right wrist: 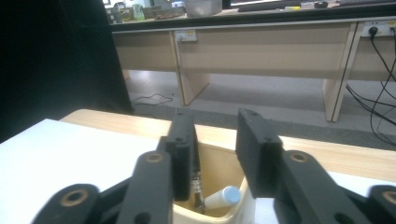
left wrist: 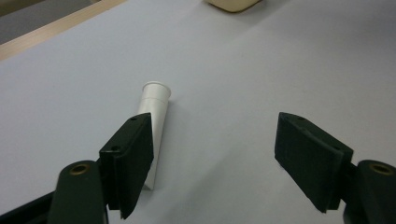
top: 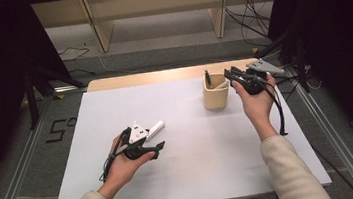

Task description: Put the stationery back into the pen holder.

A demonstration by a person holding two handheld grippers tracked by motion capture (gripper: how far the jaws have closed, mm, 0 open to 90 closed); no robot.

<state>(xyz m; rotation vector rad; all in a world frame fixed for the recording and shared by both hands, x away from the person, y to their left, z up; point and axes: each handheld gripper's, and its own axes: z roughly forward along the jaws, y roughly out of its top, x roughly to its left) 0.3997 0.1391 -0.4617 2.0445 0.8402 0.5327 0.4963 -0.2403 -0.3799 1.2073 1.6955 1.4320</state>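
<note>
White tube (left wrist: 155, 126) beside the wide-apart left gripper (left wrist: 215, 161) on white table (left wrist: 261, 70)

A white tube (left wrist: 155, 122) lies by the left gripper's (left wrist: 219, 158) black jaws; under the right gripper's (right wrist: 215, 154) black jaws, a beige cup (top: 215, 92).

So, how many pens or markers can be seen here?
3: a white marker lying on the table, a dark pen and a white marker in the holder; more may be hidden.
</note>
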